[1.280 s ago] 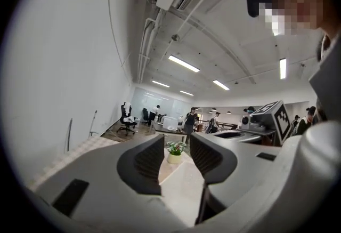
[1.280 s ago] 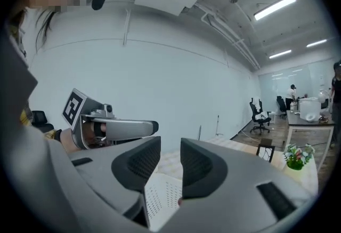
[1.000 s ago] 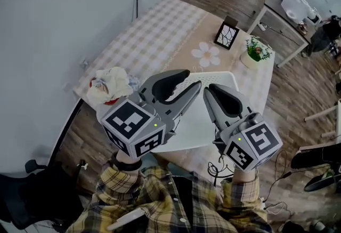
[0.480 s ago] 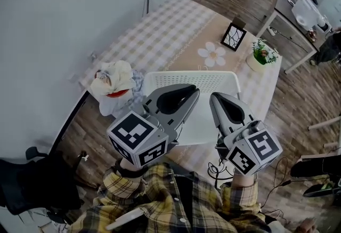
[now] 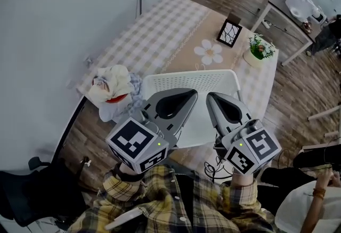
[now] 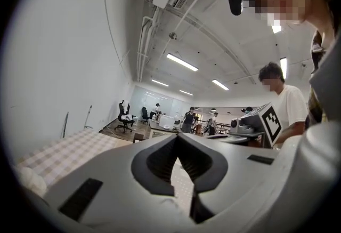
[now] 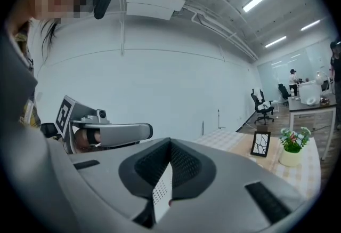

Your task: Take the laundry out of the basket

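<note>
A white laundry basket (image 5: 186, 78) stands on the near end of the table, and what shows of its inside holds nothing. A crumpled pile of pale laundry with a red patch (image 5: 111, 83) lies on the table's left corner beside it. Both grippers hover over the basket's near part, side by side and pointing away from me. My left gripper (image 5: 195, 93) is shut with nothing in it; its jaws have just been closing. In the left gripper view the left gripper (image 6: 178, 136) shows its tips meeting. My right gripper (image 5: 208, 96) is shut and empty, as the right gripper view also shows for this gripper (image 7: 170, 141).
The table (image 5: 160, 24) has a checked cloth, a flower mat (image 5: 209, 51), a picture frame (image 5: 229, 31) and a potted plant (image 5: 257, 48) beyond the basket. A wall runs along the left. A black chair (image 5: 32, 194) stands lower left, cables (image 5: 213, 165) lie on the floor, and a person (image 5: 311, 202) is at lower right.
The left gripper's jaws, apart a second ago, have closed until the tips meet. The right jaws closed a little too. Both grippers stayed over the basket.
</note>
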Action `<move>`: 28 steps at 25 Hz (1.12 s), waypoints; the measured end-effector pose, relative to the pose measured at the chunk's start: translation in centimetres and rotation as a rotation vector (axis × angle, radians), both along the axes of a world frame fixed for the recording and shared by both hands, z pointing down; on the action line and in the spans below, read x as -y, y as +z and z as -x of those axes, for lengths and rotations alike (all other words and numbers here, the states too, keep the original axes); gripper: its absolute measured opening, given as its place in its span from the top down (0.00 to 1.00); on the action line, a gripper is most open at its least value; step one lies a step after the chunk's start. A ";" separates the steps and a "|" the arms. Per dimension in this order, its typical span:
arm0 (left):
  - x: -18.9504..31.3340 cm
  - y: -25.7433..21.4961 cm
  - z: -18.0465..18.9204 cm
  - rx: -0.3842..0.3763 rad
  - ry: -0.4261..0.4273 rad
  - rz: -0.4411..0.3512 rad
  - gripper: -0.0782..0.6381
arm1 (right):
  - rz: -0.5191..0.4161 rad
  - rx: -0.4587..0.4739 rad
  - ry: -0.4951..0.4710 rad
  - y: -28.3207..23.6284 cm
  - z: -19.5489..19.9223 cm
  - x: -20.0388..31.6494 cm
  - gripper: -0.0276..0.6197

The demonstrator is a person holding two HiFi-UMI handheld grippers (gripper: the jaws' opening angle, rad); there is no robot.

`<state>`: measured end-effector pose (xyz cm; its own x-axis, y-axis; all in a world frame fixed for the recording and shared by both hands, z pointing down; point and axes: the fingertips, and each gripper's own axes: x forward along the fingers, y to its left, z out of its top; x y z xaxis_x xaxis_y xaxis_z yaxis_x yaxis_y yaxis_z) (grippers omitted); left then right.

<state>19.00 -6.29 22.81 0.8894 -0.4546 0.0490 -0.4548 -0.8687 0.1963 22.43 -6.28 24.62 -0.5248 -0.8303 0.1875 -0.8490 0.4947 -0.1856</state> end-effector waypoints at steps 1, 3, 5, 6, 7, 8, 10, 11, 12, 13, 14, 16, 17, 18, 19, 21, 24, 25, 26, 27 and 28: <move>0.0 -0.1 0.1 -0.003 0.004 -0.001 0.88 | 0.001 -0.005 0.002 0.0 0.1 0.0 0.97; 0.0 -0.2 0.1 -0.008 0.008 -0.003 0.88 | 0.002 -0.014 0.006 0.0 0.1 0.0 0.97; 0.0 -0.2 0.0 -0.011 0.012 -0.005 0.88 | 0.001 -0.022 0.008 0.0 0.0 0.0 0.97; 0.0 -0.2 0.0 -0.011 0.013 -0.006 0.88 | 0.000 -0.026 0.008 0.0 -0.1 0.0 0.97; 0.0 -0.2 -0.1 -0.011 0.014 -0.007 0.88 | -0.001 -0.030 0.008 0.0 -0.1 0.0 0.97; 0.0 -0.2 -0.1 -0.011 0.014 -0.008 0.88 | -0.002 -0.031 0.008 0.0 -0.1 0.1 0.97; 0.2 -0.2 0.0 -0.012 0.013 -0.008 0.88 | -0.001 -0.032 0.004 0.1 0.0 0.2 0.97; 0.3 -0.2 0.0 -0.013 0.013 -0.008 0.88 | 0.001 -0.033 0.003 0.1 0.1 0.3 0.97; 0.4 -0.2 0.1 -0.015 0.013 -0.009 0.88 | 0.001 -0.036 0.002 0.2 0.3 0.4 0.97; 0.6 -0.2 0.2 -0.017 0.014 -0.010 0.88 | 0.001 -0.040 0.002 0.2 0.4 0.6 0.97; 0.7 -0.2 0.2 -0.018 0.014 -0.011 0.88 | 0.000 -0.042 0.002 0.2 0.4 0.7 0.97; 0.8 -0.2 0.2 -0.018 0.016 -0.013 0.88 | -0.004 -0.047 0.005 0.2 0.4 0.9 0.97; 0.8 -0.1 0.2 -0.018 0.016 -0.013 0.88 | -0.005 -0.049 0.005 0.2 0.4 0.9 0.97; 0.7 -0.1 0.2 -0.017 0.016 -0.013 0.88 | -0.006 -0.051 0.005 0.1 0.3 0.8 0.97; 0.7 -0.2 0.2 -0.016 0.016 -0.012 0.88 | -0.005 -0.053 0.004 0.1 0.3 0.8 0.97; 0.5 -0.2 0.2 -0.015 0.018 -0.011 0.88 | -0.004 -0.056 0.003 -0.1 0.3 0.6 0.97; 0.3 -0.4 0.1 -0.014 0.024 -0.012 0.88 | -0.003 -0.060 0.007 -0.2 0.3 0.3 0.97; 0.2 -0.4 0.1 -0.013 0.025 -0.012 0.88 | -0.002 -0.060 0.009 -0.2 0.3 0.3 0.97; 0.1 -0.3 0.0 -0.013 0.026 -0.012 0.88 | -0.002 -0.060 0.010 -0.1 0.2 0.2 0.97; 0.0 -0.3 -0.1 -0.013 0.026 -0.010 0.88 | -0.001 -0.060 0.011 -0.1 0.1 0.1 0.97; 0.0 -0.2 -0.1 -0.012 0.025 -0.009 0.88 | 0.000 -0.060 0.012 -0.1 0.1 0.1 0.97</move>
<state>19.11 -6.27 22.58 0.9011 -0.4323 0.0342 -0.4303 -0.8816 0.1938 22.38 -6.37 24.52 -0.5025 -0.8367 0.2179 -0.8646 0.4843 -0.1340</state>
